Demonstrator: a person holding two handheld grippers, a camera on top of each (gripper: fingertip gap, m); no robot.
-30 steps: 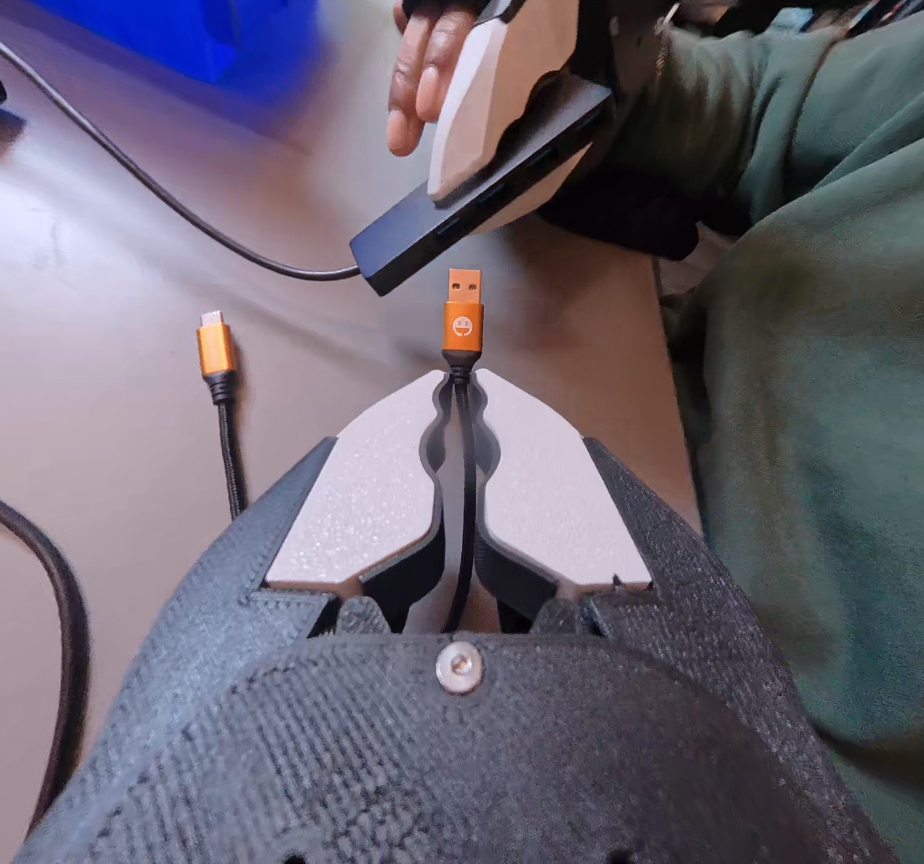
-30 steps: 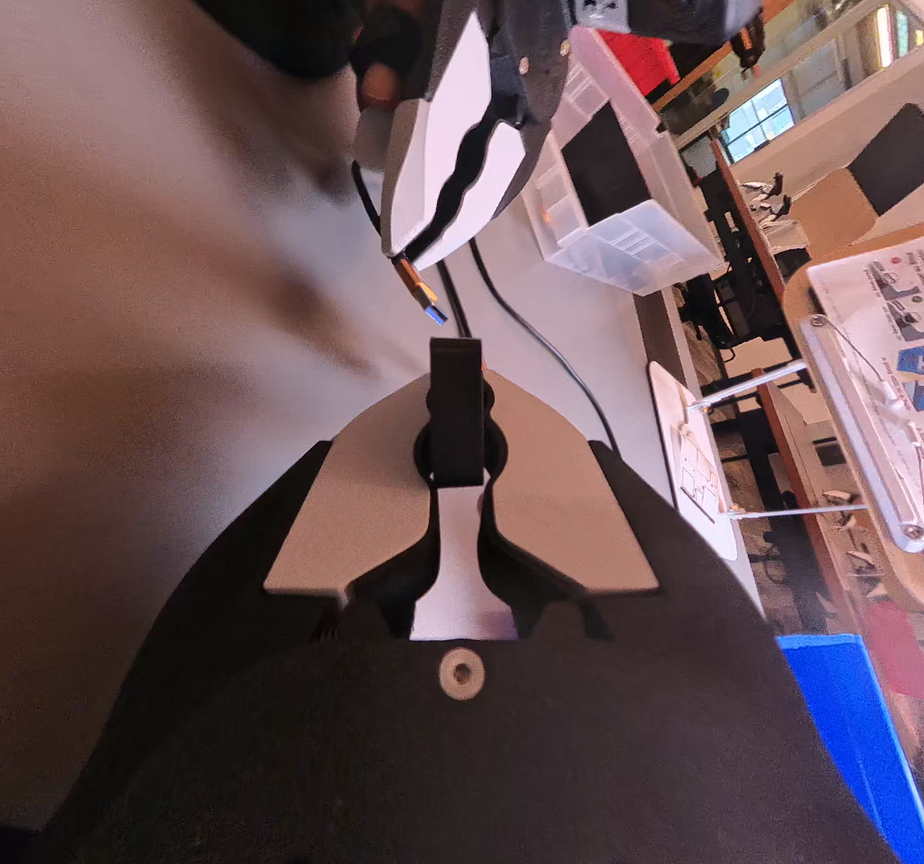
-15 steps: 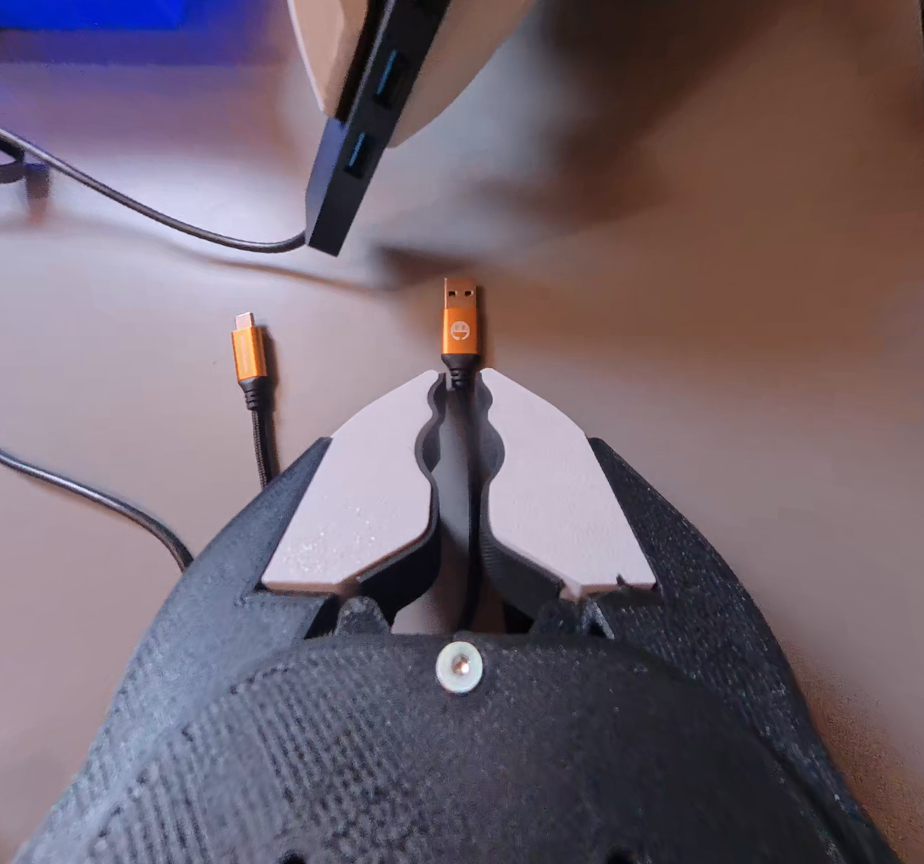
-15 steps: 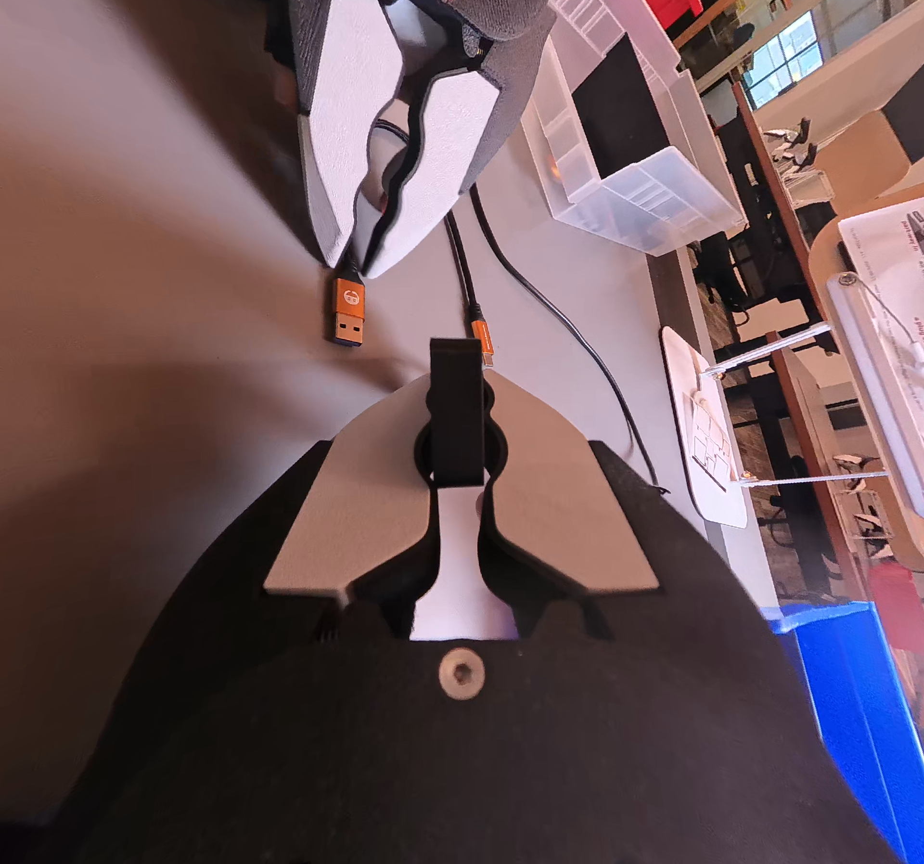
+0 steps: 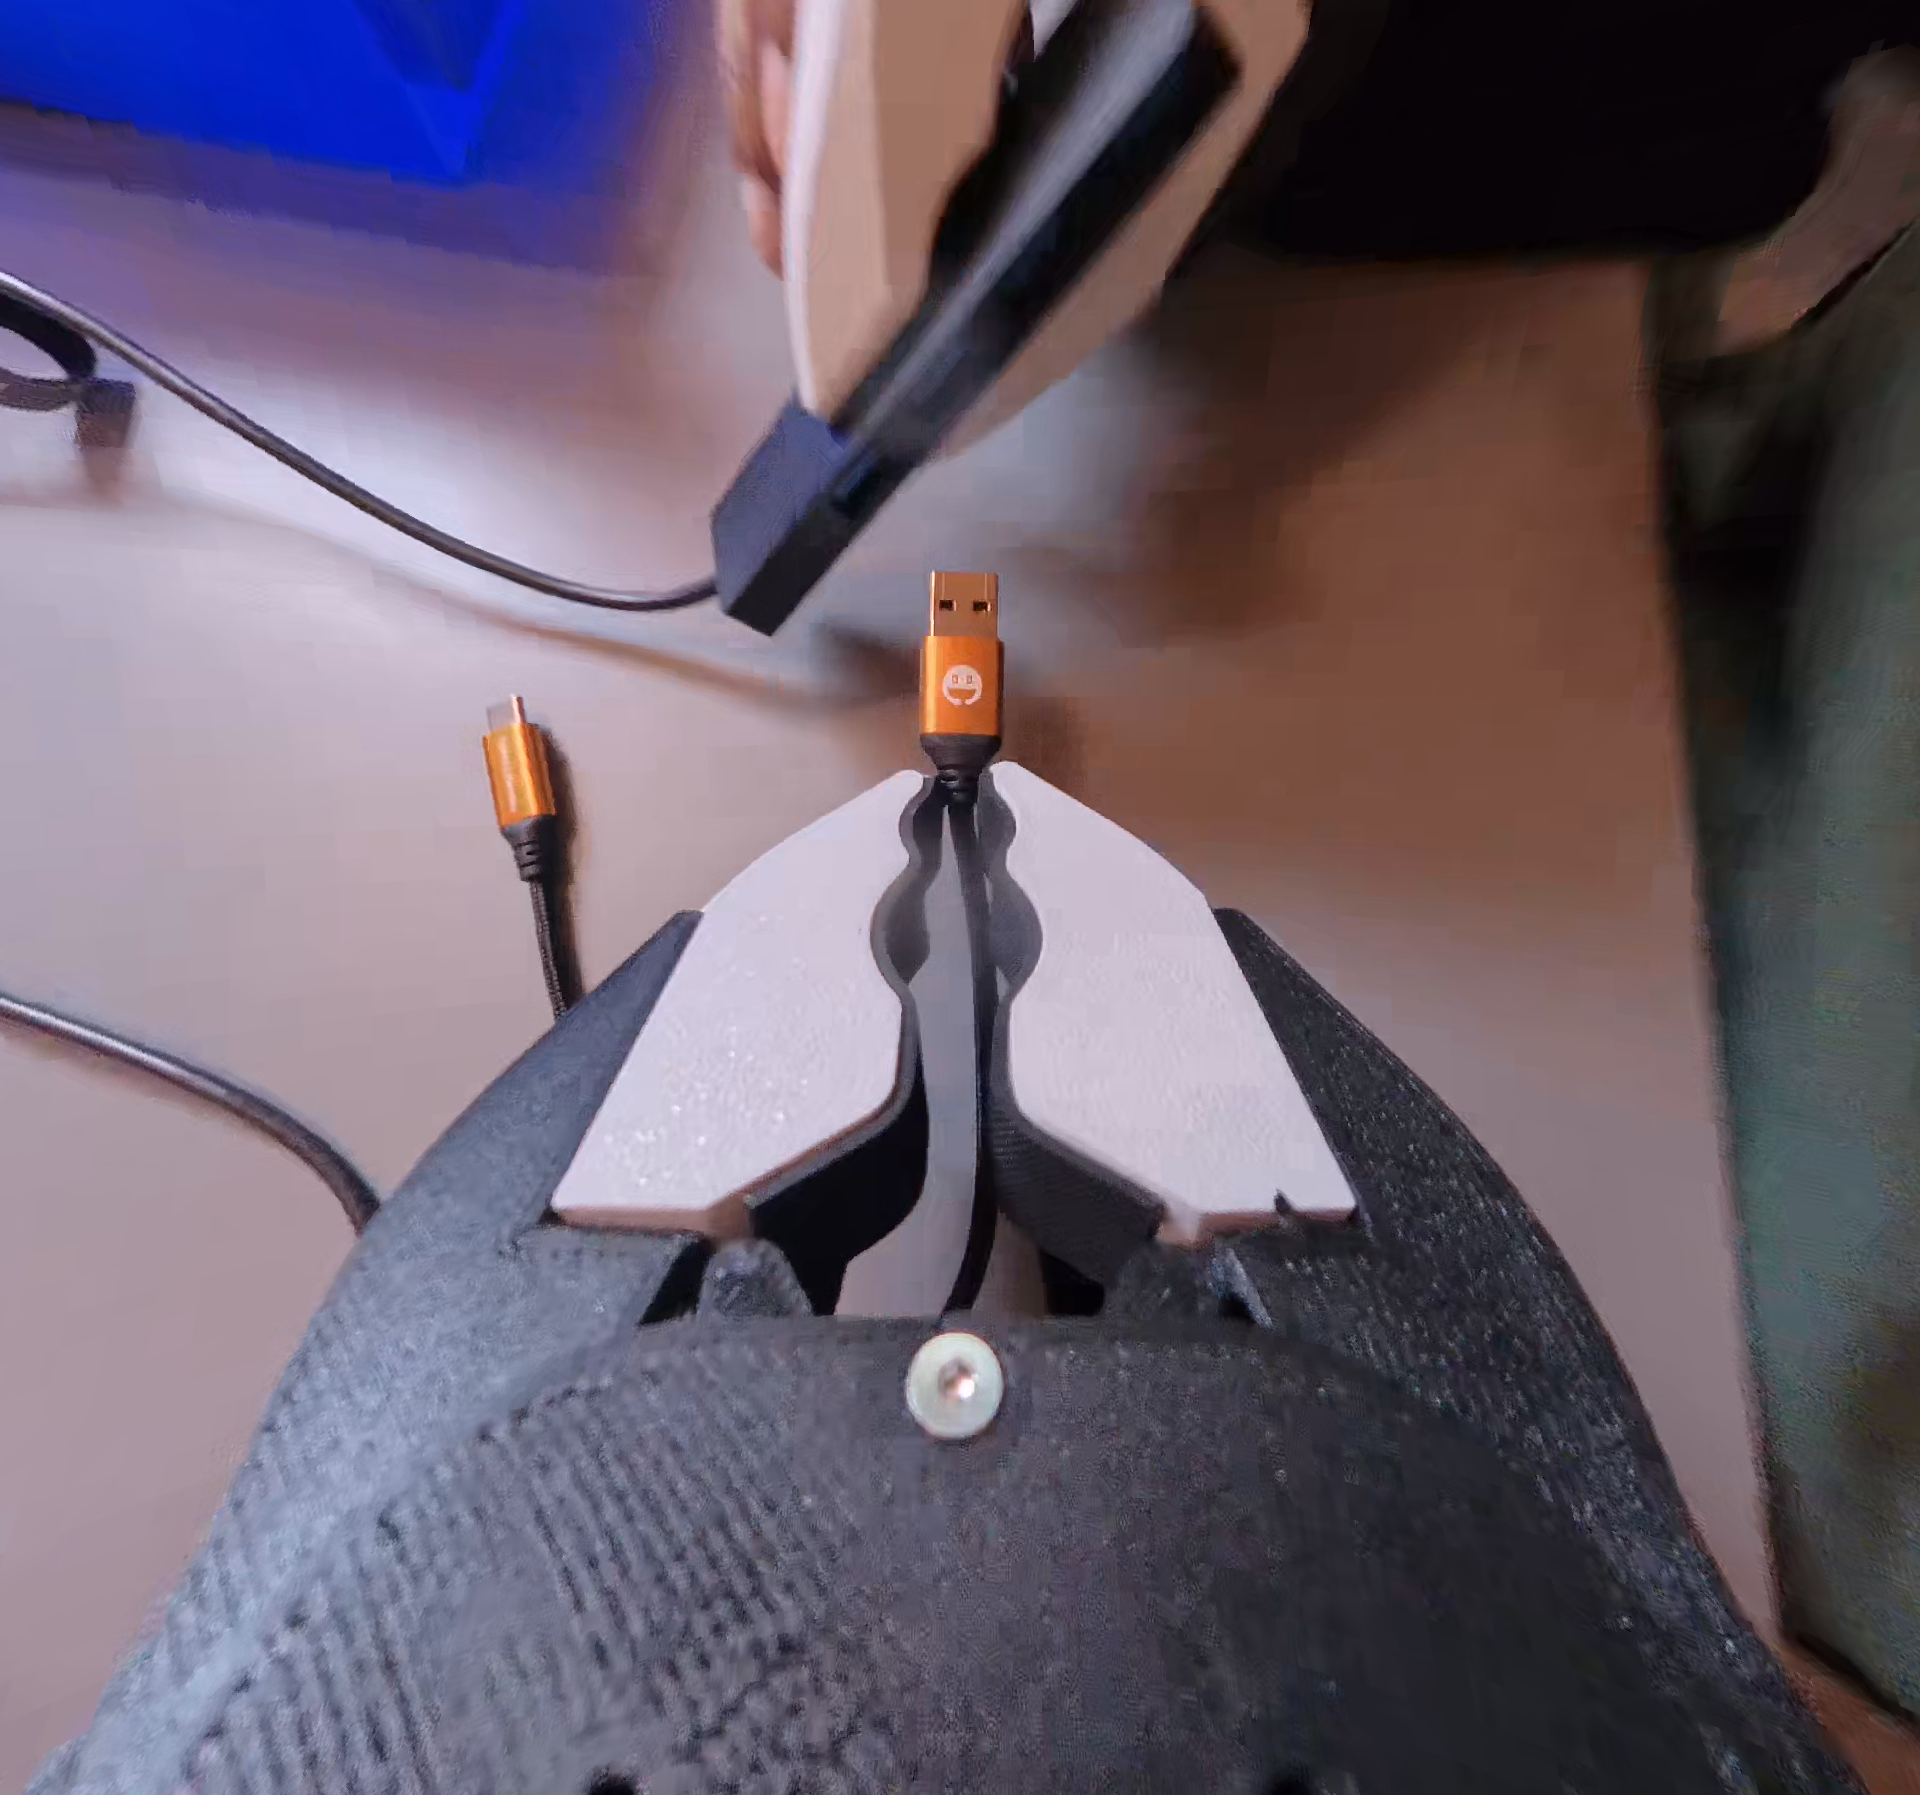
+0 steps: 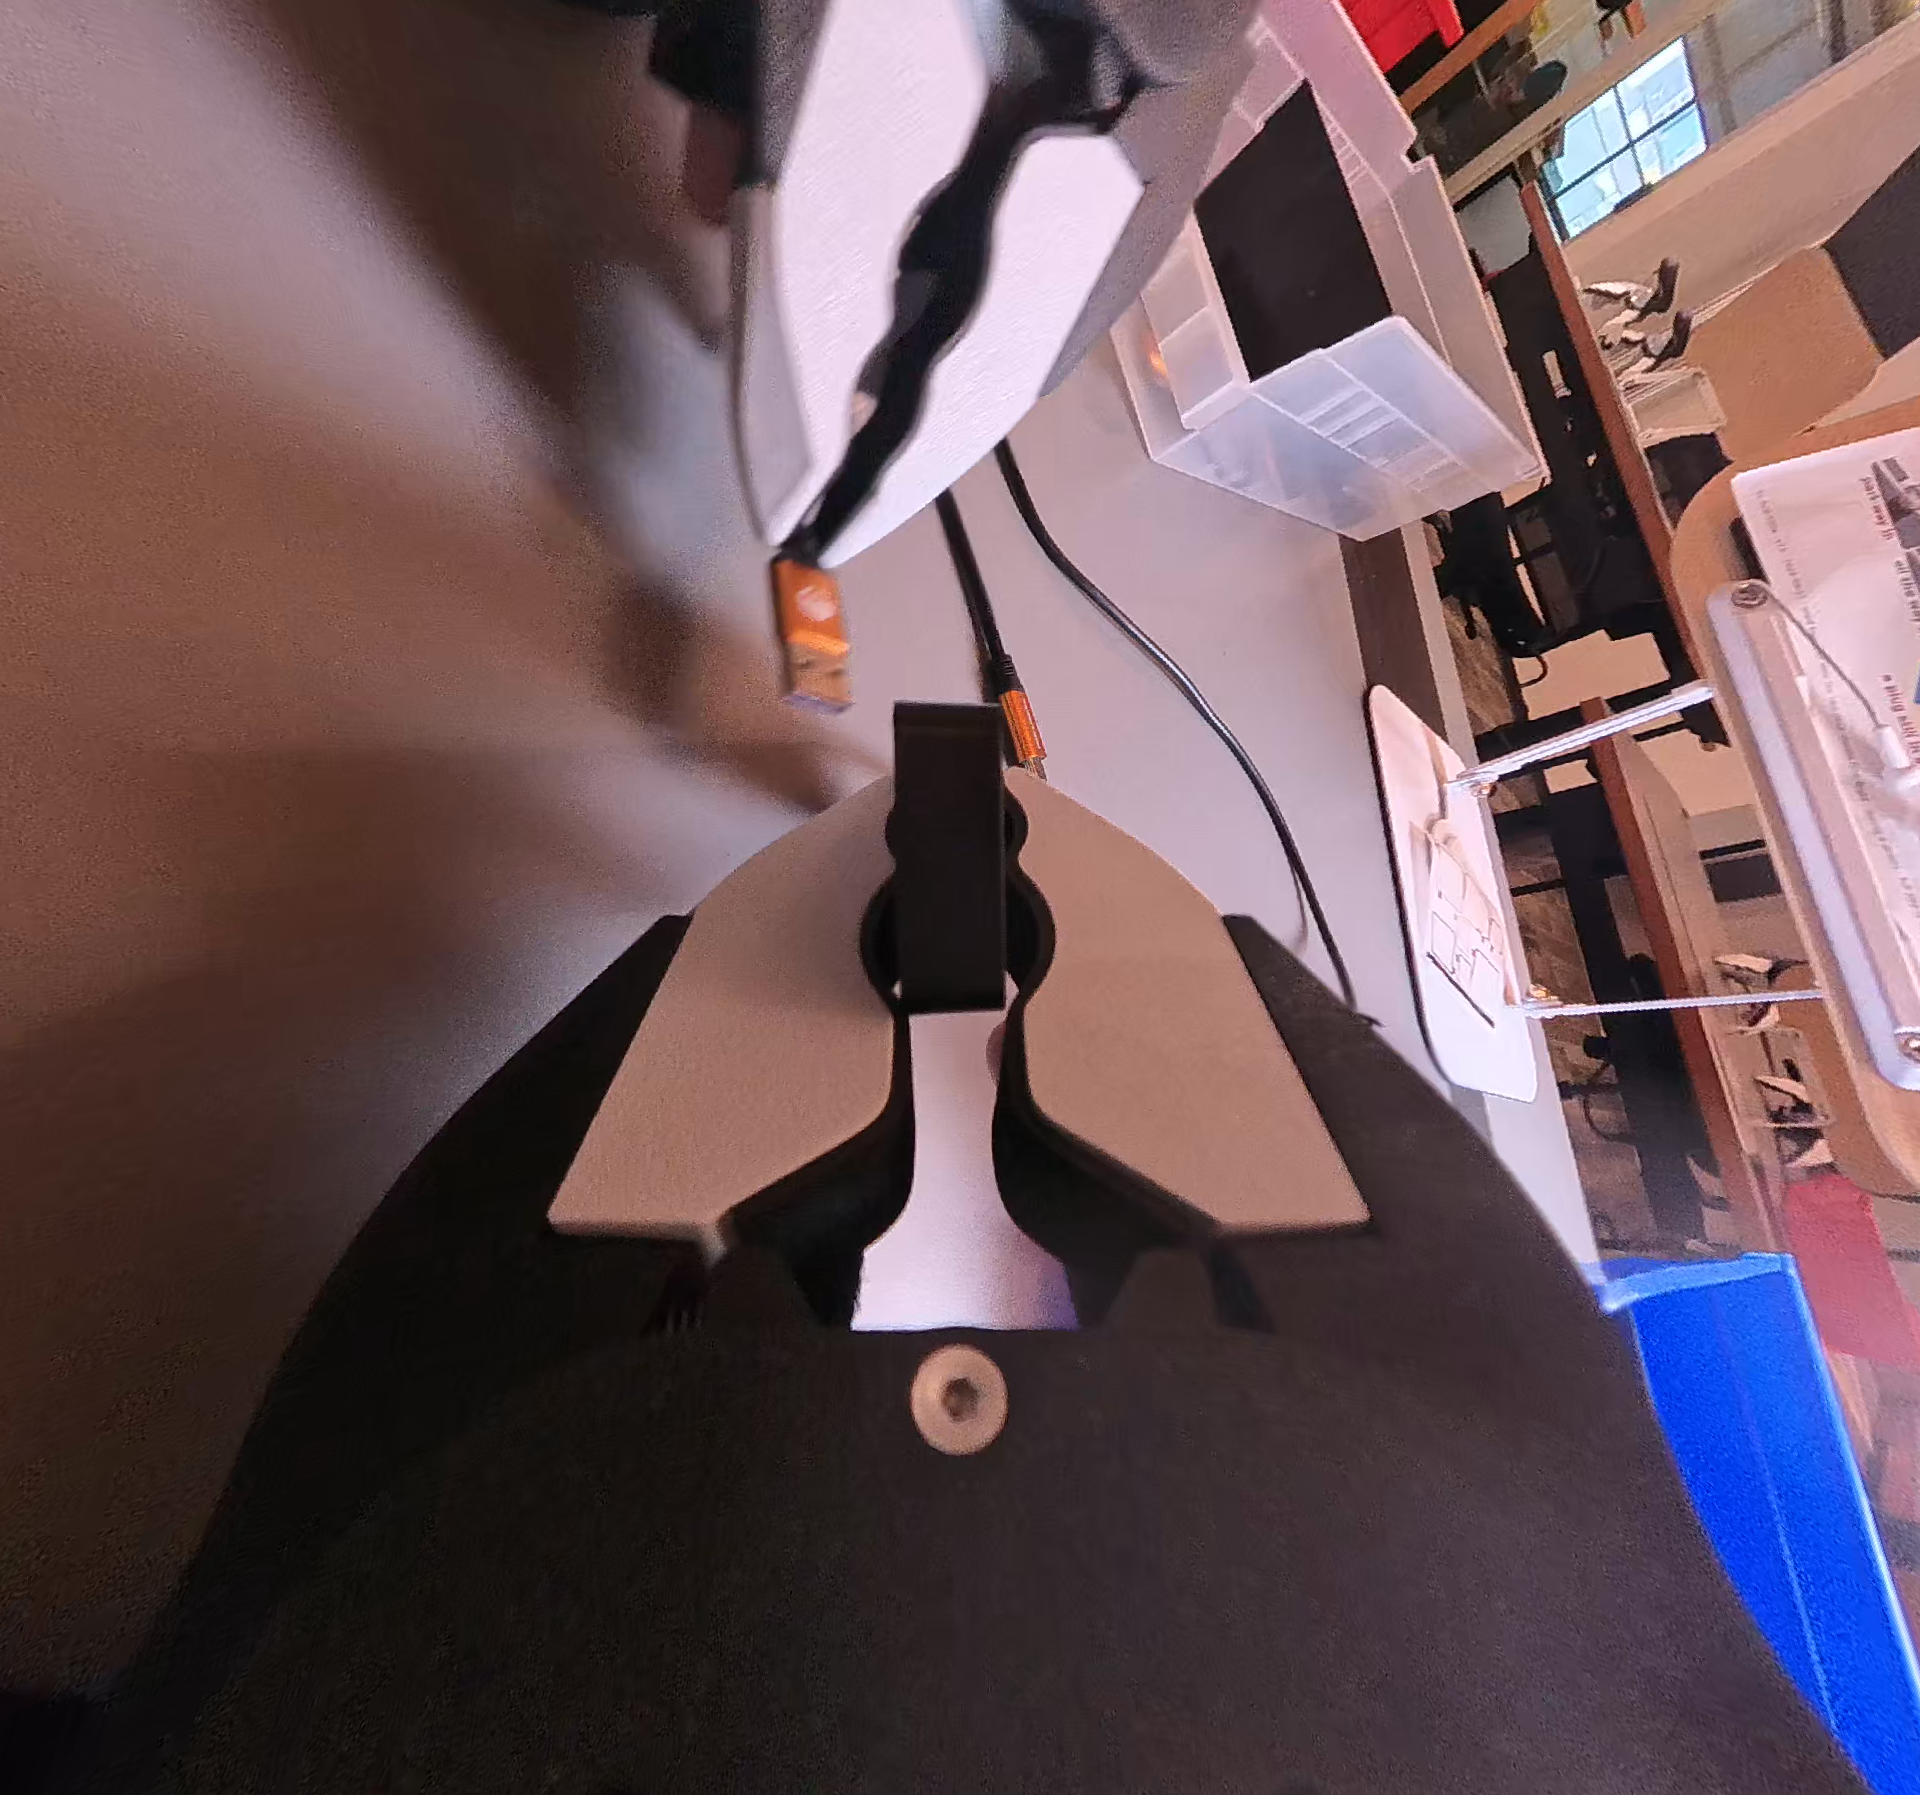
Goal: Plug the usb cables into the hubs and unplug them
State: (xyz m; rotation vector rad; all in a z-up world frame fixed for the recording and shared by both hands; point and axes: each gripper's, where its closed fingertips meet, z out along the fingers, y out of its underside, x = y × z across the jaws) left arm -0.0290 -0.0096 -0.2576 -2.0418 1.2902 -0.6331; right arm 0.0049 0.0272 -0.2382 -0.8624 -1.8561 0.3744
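On the smooth tabletop (image 5: 1299, 810), the left gripper (image 5: 961, 784) pinches a braided cable (image 5: 966, 1018); the right gripper (image 6: 951, 789) clamps a slim black hub (image 6: 948, 872).

Two grippers: left gripper (image 5: 961, 784), right gripper (image 6: 951, 789). One black hub (image 5: 935, 374), two orange plugs: USB-A (image 5: 963, 670), small one (image 5: 516, 769). One blue bin (image 5: 260, 20), one clear organizer (image 6: 1340, 415).

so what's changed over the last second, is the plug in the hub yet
Not yet. The black hub, clamped in the right claw, swung about: steep half a second ago, now slanted back with its cabled end low beside the orange USB-A plug. The gap remains. Unchanged: the left claw stays shut on the plug's cable, and the small orange plug lies on the table.
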